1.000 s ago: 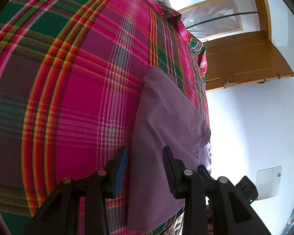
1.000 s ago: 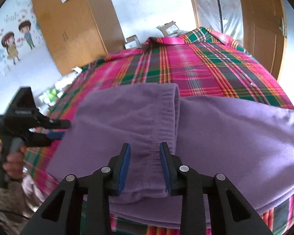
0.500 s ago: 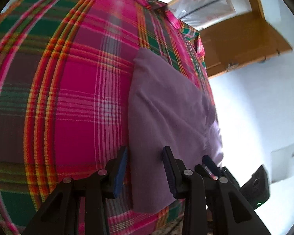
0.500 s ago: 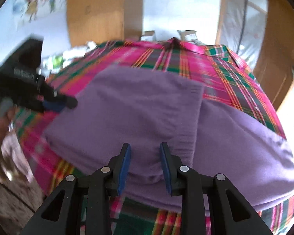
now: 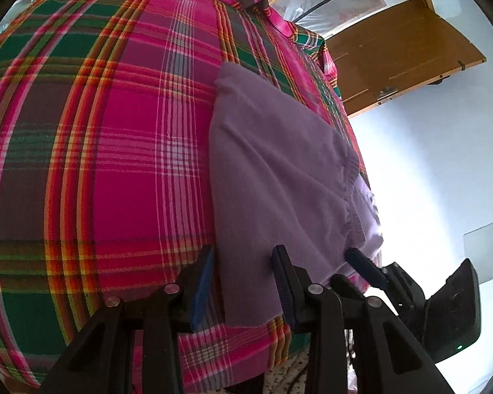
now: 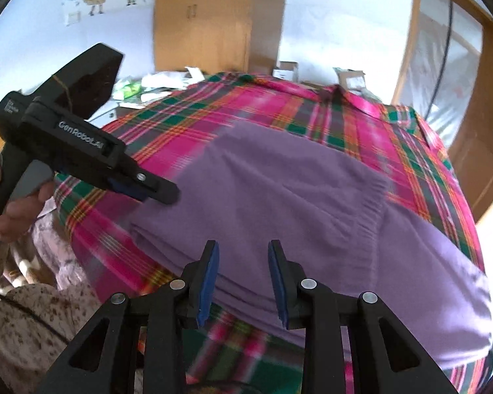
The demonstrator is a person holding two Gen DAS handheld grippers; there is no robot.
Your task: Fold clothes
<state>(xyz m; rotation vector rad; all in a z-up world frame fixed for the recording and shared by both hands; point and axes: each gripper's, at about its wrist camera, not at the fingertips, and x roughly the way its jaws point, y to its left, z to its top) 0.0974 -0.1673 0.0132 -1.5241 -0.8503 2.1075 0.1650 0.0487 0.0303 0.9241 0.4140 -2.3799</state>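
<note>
Plaid bedspread (image 5: 98, 164) covers the bed; folded purple garment (image 6: 279, 203) lies near its edge. Left hand-held gripper (image 5: 243, 282) and right hand-held gripper (image 6: 243, 279) both gape, empty. Boxes (image 6: 350, 78) and wardrobe (image 6: 213, 16) behind.

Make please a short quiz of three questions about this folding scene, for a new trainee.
1. True or false: the left gripper is shut on the purple garment.
2. On what does the purple garment lie?
A. a bare wooden floor
B. a plaid cloth
C. a white tray
3. Fill the gap: in the right wrist view, the ribbed hem of the garment's top layer lies on a ______ layer of the same purple cloth.

Key
1. False. Its jaws are open, astride the near edge of the garment; the right gripper is open too.
2. B
3. lower
</note>
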